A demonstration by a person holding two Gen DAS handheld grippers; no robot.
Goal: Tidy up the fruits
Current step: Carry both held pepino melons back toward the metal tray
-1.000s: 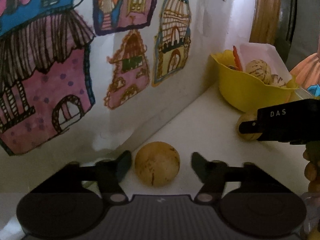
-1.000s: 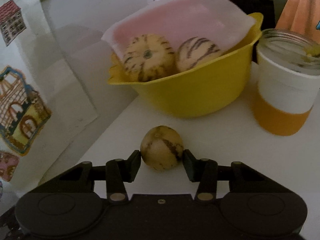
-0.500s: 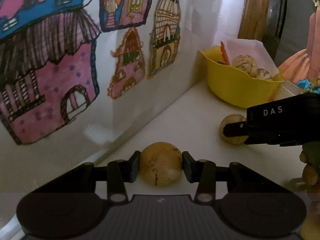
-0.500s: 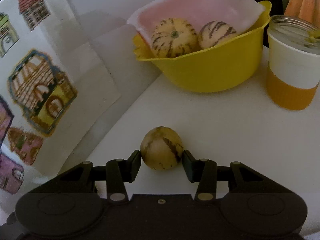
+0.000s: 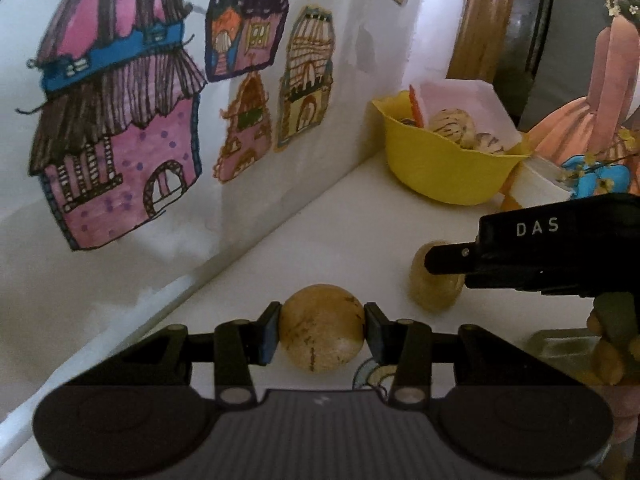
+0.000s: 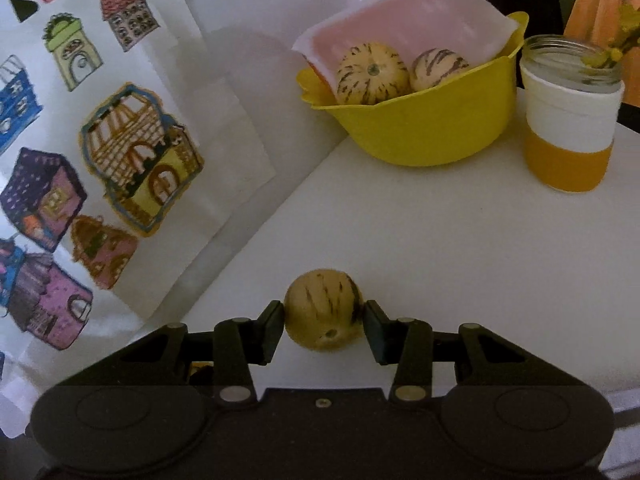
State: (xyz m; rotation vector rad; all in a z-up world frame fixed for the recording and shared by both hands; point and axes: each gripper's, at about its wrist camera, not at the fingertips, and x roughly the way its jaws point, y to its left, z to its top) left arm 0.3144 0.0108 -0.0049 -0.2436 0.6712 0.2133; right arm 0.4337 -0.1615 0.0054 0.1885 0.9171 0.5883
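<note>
Tongs of the left gripper (image 5: 321, 332) clamp a round tan fruit (image 5: 321, 328); right tongs (image 6: 323, 322) clamp a striped yellowish fruit (image 6: 323, 308) above the white surface (image 6: 460, 240); only the right view shows the orange-and-white glass jar (image 6: 570, 114) clearly beside the yellow plastic bowl (image 6: 424, 128) holding two striped fruits.

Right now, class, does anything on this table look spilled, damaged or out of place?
Nothing looks spilled or damaged. The yellow bowl and the jar stand upright. Only two fruits are still outside the bowl, and each is gripped: a plain one in the left gripper, a striped one in the right gripper.
</note>
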